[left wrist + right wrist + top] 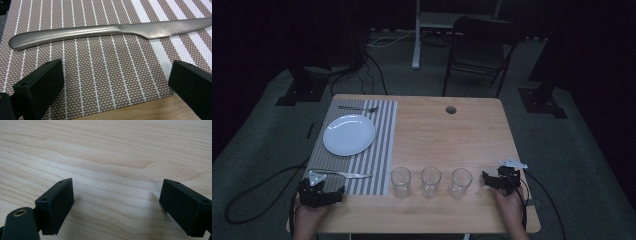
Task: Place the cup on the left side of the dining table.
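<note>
At lower left of the high view, left gripper jaws apart, just short of knife lying across striped placemat; at lower right, right gripper jaws apart over bare worktop.

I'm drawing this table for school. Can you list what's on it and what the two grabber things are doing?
table: pale wooden table
mat: brown and white striped placemat on its left part
plate: round white plate on the mat
fork: silver metal fork beyond the plate
knife: silver metal knife on the mat's near edge
glasses: three clear drinking glasses in a row, empty
left gripper: open, close to the knife, not touching
right gripper: open over bare wood
</note>
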Motion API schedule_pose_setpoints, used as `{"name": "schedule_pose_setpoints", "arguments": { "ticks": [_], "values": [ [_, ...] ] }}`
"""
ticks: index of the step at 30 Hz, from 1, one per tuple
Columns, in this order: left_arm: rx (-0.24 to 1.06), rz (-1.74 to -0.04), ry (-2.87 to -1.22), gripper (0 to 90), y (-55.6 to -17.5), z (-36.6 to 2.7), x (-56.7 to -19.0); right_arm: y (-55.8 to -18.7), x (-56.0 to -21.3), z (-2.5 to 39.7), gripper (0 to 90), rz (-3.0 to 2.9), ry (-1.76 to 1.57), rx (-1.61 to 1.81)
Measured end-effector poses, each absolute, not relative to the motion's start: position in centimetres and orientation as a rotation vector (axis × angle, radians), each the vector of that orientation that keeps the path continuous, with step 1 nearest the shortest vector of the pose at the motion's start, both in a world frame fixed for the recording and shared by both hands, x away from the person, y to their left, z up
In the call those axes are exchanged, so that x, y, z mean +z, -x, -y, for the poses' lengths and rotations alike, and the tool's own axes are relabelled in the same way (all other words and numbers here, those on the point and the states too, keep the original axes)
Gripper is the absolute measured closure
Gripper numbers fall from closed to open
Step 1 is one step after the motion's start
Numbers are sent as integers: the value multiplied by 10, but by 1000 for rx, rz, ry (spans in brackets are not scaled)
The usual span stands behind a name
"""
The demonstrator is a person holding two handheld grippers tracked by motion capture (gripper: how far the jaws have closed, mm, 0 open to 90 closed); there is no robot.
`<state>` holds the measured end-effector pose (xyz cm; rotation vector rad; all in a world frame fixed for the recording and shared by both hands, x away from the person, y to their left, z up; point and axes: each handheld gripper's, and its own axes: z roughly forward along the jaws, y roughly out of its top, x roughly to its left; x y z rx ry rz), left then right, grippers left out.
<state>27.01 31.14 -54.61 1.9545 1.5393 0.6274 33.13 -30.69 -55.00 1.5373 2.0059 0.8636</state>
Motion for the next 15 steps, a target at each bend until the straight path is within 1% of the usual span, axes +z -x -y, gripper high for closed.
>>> {"name": "schedule_pose_setpoints", "arguments": {
  "ticks": [15],
  "values": [
    [606,-1496,-1980,6,-272,-315,-546,-326,-550,315,123,-1988,-1554,857]
  ]
}}
